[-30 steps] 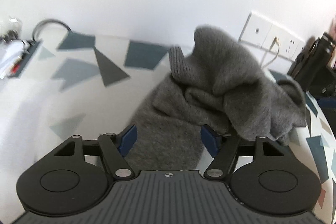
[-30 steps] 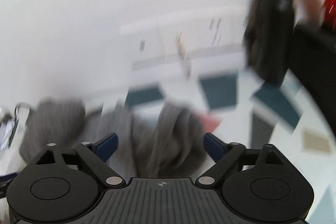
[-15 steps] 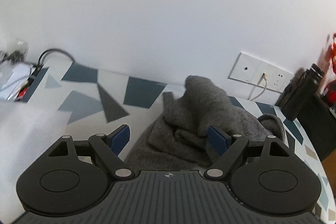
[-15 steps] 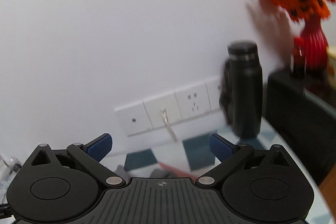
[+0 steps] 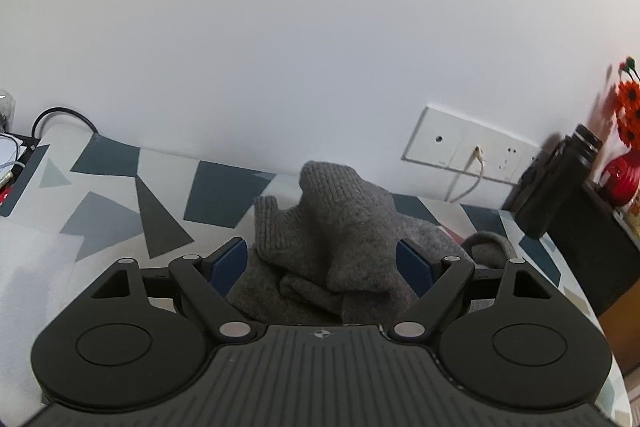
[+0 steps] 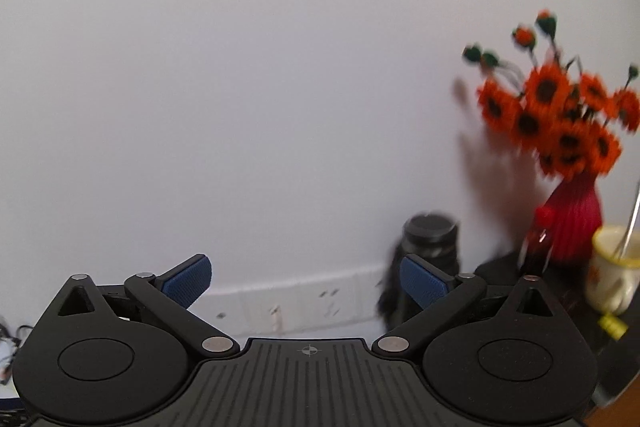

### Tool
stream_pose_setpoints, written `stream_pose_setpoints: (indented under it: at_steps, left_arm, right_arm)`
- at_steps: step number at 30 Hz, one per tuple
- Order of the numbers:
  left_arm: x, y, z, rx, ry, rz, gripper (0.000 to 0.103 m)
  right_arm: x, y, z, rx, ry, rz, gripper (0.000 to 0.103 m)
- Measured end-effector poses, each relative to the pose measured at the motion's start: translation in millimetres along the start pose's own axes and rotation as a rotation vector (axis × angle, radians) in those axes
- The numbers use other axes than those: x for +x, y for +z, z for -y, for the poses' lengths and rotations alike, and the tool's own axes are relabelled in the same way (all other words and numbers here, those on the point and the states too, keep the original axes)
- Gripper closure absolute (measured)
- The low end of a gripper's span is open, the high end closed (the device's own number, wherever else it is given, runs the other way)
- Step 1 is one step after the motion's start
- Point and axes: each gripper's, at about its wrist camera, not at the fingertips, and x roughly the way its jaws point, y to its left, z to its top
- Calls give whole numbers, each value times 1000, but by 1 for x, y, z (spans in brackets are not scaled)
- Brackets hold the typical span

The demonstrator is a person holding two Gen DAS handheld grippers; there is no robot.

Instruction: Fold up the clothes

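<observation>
While grey sweater [image 5: 332, 247] lies bunched mid-table, left gripper [image 5: 322, 265] and right gripper [image 6: 306, 281] both gape wide, empty.

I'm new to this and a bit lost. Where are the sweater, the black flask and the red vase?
sweater [image 5: 344, 227], left wrist view, raised knit hump
flask [image 5: 560, 183], left wrist view, body
vase [image 6: 576, 223], right wrist view, ribbed belly

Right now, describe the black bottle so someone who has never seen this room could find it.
Start at the white socket panel on the wall. Just right of it, at the patterned table's far corner, stands the black bottle. It is tall, dark and cylindrical, unlike the red vase of orange flowers beside it.
</observation>
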Motion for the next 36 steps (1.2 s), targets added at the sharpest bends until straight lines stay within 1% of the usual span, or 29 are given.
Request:
stream_pose_setpoints:
  at_steps: [2,4,10,12,15,16,19,23,26,31,34,36]
  left_arm:
    - [-4,2,-3,-5,12,13,20]
    - [-10,1,-6,-11,13,18,20]
    - [-40,-10,-14,-29,4,-17,20]
    - [-51,-16,-16,-34,14,-37,18]
    - [-63,-29,-21,-53,22,-73,10]
    - [-62,-36,-23,-53,34,-92,8]
    - [-51,-61,-26,-42,83,-157,8]
    - [-29,-90,-18,36,139,-213,8]
    - [-14,-102,-14,61,152,-234,8]
    - [6,-110,-20,54,186,-264,8]
    - [11,-113,-23,52,198,-264,6]
    - [12,-114,-22,62,200,-263,4]
  right_arm:
    - [-1,-2,7,34,-4,-10,1]
    - [-4,-13,9,44,-7,-27,1]
    - [-12,-57,2,18,15,-113,1]
    - [-14,-72,-2,10,14,-149,1]
    - [-13,-100,-9,11,32,-208,1]
    - [-10,-110,-13,7,30,-230,1]
    - [-2,-142,-27,-7,25,-282,1]
    - [9,-177,-50,-47,50,-307,2]
    - [19,-189,-69,-95,98,-321,6]
    - [35,-202,-95,-147,177,-352,22]
    - [45,-208,-109,-180,202,-372,32]
    - [53,-212,-118,-198,214,-386,35]
